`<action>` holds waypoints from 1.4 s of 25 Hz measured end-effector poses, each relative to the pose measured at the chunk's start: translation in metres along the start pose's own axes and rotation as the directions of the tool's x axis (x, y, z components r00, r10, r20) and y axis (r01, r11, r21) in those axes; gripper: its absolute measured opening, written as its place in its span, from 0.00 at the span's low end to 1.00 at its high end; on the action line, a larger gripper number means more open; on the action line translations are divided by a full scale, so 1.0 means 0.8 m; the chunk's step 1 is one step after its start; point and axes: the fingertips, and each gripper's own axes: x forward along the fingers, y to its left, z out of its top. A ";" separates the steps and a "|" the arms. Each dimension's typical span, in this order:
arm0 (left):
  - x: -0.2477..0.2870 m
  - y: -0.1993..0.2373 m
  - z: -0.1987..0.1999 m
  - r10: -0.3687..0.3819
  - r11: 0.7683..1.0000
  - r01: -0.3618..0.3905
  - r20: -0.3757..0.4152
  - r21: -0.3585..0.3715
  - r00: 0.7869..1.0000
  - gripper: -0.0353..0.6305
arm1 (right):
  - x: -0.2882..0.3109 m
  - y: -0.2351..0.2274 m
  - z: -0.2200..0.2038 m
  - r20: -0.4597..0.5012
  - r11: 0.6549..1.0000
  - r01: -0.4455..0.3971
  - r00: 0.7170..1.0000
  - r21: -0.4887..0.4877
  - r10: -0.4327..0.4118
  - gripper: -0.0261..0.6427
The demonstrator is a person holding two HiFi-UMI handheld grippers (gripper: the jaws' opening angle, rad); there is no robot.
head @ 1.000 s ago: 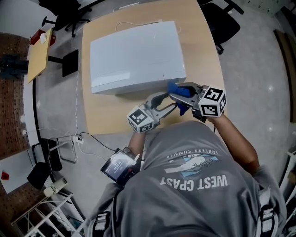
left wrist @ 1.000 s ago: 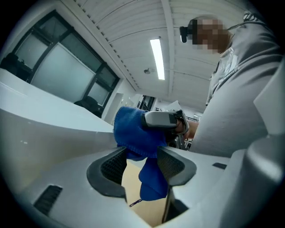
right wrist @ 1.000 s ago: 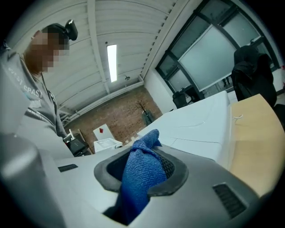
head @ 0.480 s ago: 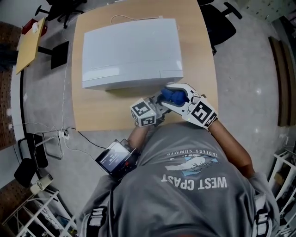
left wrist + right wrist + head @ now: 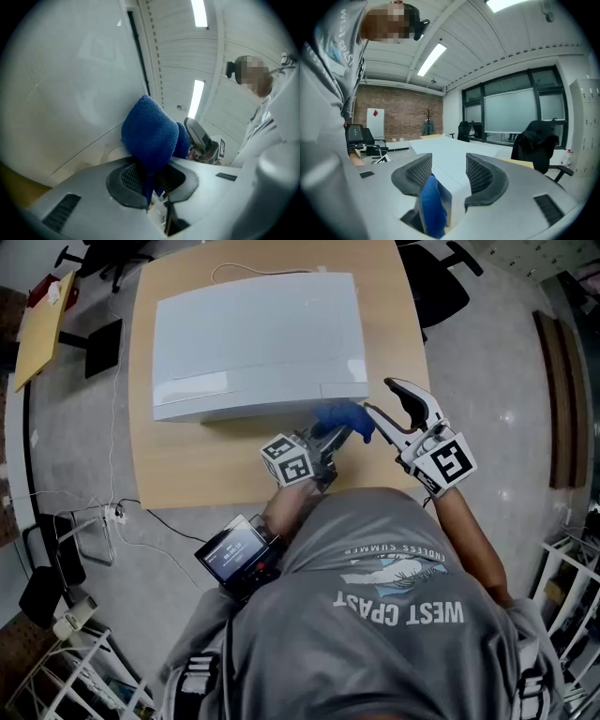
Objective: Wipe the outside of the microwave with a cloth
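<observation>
The white microwave [image 5: 258, 334] sits on the wooden table [image 5: 206, 460]. My left gripper [image 5: 337, 434] is just in front of its front right corner, and its jaws have just been closing. They now pinch the blue cloth [image 5: 343, 417], which bulges out of the dark pads [image 5: 126, 176] beside the microwave's white wall [image 5: 70, 84] in the left gripper view. My right gripper [image 5: 379, 396] is a little to the right, and its jaws have just been opening. They now stand wide apart and empty [image 5: 447, 164]. The blue cloth [image 5: 431, 206] shows low in front of them.
A white cable [image 5: 244, 268] runs behind the microwave. Black office chairs [image 5: 436, 282] stand beyond the table's far right corner. A black device with a screen [image 5: 234, 554] hangs at the person's waist. Cables and a power strip [image 5: 114, 514] lie on the floor at the left.
A second ago the right gripper held the blue cloth and the left stood open beside it. Now the left is shut on the cloth, and the right has opened and drawn off to the right.
</observation>
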 end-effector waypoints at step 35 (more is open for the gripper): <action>-0.292 0.140 0.125 0.449 0.892 -0.451 0.080 0.014 0.890 0.15 | 0.198 0.242 -0.110 -0.226 0.845 -0.486 0.817 0.222 0.530 0.30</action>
